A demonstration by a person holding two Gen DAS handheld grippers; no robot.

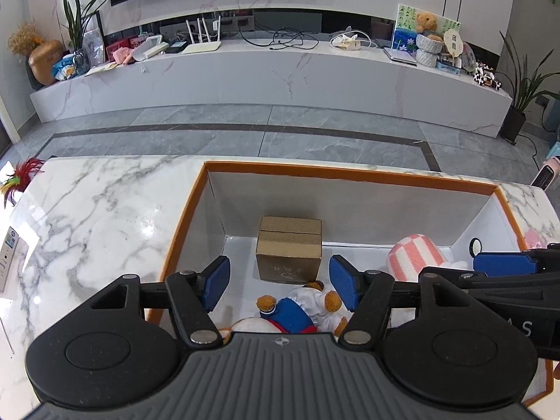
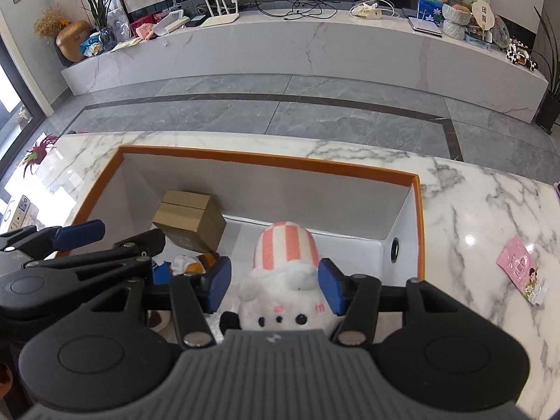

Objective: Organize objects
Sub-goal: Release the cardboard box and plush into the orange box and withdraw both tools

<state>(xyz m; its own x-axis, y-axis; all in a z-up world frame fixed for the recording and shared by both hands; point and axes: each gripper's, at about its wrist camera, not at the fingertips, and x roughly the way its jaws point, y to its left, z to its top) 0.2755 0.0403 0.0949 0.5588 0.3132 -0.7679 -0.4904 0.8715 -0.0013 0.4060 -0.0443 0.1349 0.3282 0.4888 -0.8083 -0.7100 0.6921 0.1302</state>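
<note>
While the orange-rimmed box (image 2: 266, 161) is sitting on the marble surface (image 1: 105, 210) with bare room to its left, the left gripper (image 1: 280, 281) is hovering open-jawed above the teddy bear (image 1: 301, 309), and the right gripper (image 2: 274, 285) is flanking the striped white plush (image 2: 285, 280), jaws not pressing it.

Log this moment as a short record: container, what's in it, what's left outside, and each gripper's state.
container: orange-rimmed box on marble table
inside: cardboard box, striped white plush, bear toy
outside: pink packet, right of the box
left gripper: open, above the bear toy, not touching
right gripper: fingers either side of the striped white plush, contact unclear
</note>
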